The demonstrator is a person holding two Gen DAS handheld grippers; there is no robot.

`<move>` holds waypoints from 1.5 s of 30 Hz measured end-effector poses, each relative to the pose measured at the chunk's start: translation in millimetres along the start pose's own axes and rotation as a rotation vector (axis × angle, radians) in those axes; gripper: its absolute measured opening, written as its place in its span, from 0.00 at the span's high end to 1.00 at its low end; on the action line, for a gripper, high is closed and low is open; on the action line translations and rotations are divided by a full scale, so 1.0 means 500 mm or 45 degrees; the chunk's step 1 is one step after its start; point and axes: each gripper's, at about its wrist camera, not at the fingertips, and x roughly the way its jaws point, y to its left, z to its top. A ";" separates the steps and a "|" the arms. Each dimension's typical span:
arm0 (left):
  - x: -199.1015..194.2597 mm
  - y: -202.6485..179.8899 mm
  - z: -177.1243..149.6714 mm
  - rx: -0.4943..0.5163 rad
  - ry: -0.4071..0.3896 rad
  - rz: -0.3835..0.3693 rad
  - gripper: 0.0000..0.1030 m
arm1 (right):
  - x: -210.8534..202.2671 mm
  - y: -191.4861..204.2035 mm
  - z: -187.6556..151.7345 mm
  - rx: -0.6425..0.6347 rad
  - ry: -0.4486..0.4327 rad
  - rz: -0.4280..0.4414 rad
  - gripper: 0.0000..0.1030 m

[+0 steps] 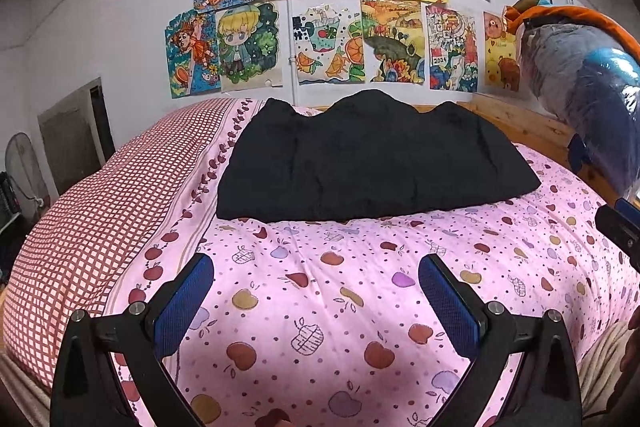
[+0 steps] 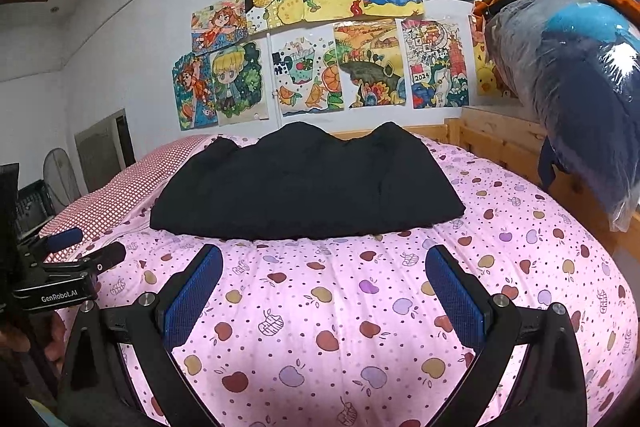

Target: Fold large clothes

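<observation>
The black garment [image 1: 376, 159] lies folded into a flat bundle on the bed [image 1: 328, 307], toward the far edge, near the wooden headboard [image 1: 516, 123]. Its fabric is so dark that folds and seams are hard to make out, and its type cannot be told.

The left gripper [image 1: 316, 301] hovers over the near part of the bed with its jaws spread wide, grasping nothing. The right gripper [image 2: 324, 293] is likewise released and empty, above the apple-print pink cover. Both stand well apart from the garment.

A red checked blanket [image 1: 100, 211] covers the left edge of the bed. At the right edge, a plastic-wrapped bundle [image 2: 576, 87] rests on the wooden frame, partly cut off. Children's drawings [image 1: 332, 15] fill the white wall behind. A fan [image 2: 60, 175] stands by the left wall, partly hidden.
</observation>
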 end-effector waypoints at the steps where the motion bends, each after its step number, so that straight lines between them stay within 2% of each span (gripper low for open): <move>1: -0.002 0.000 -0.001 0.003 -0.006 0.001 0.00 | 0.000 0.001 0.000 -0.001 0.000 0.003 0.03; 20: -0.035 0.010 0.003 -0.012 -0.065 -0.049 0.00 | 0.001 0.018 -0.005 -0.024 0.010 0.001 0.03; 45: -0.030 0.006 -0.005 -0.003 -0.055 -0.053 0.00 | 0.019 0.017 -0.017 -0.015 0.040 0.010 0.03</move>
